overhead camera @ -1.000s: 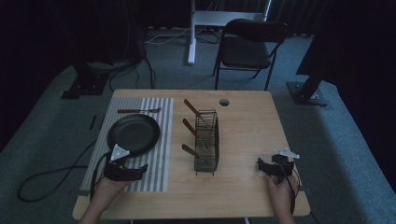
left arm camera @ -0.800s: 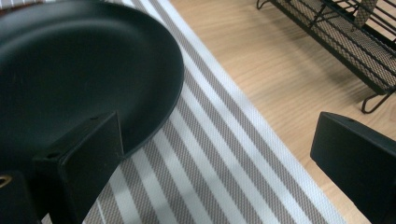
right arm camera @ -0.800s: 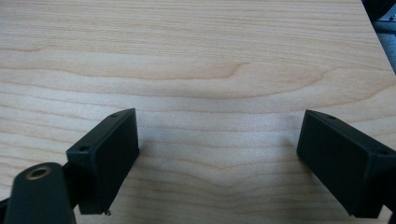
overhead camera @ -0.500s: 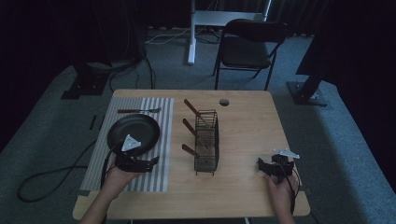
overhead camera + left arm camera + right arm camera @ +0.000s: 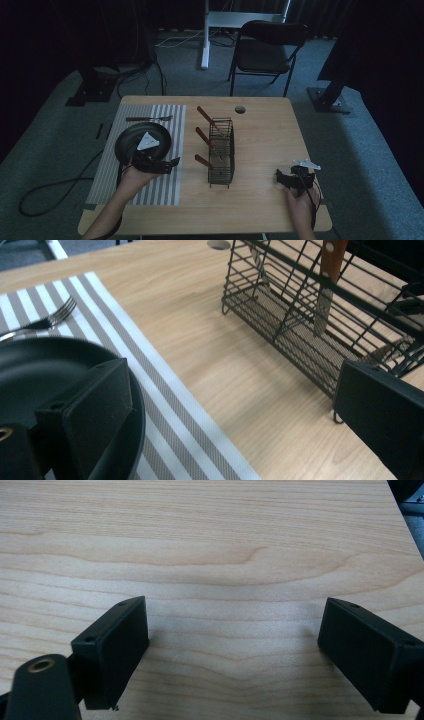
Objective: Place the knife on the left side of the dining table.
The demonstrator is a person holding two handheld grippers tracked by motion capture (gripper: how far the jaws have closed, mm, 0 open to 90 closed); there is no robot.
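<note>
My left gripper [image 5: 159, 164] gapes wide and empty over the pan's [image 5: 131, 142] near rim, by the rack [image 5: 221, 152]. Swinging sideways could clip the rack's wires and tip it. My right gripper [image 5: 290, 178], open too, idles on the table [image 5: 260, 130]. A second ago, the left sat nearer me.

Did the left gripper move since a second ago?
Yes. The left gripper moved forward and right over the striped mat, toward the wire rack, beside the black plate.

Bare wood between striped mat [image 5: 150, 150] and wire rack [image 5: 221, 152]; rack walls off middle; open table [image 5: 265, 130] right of it
</note>
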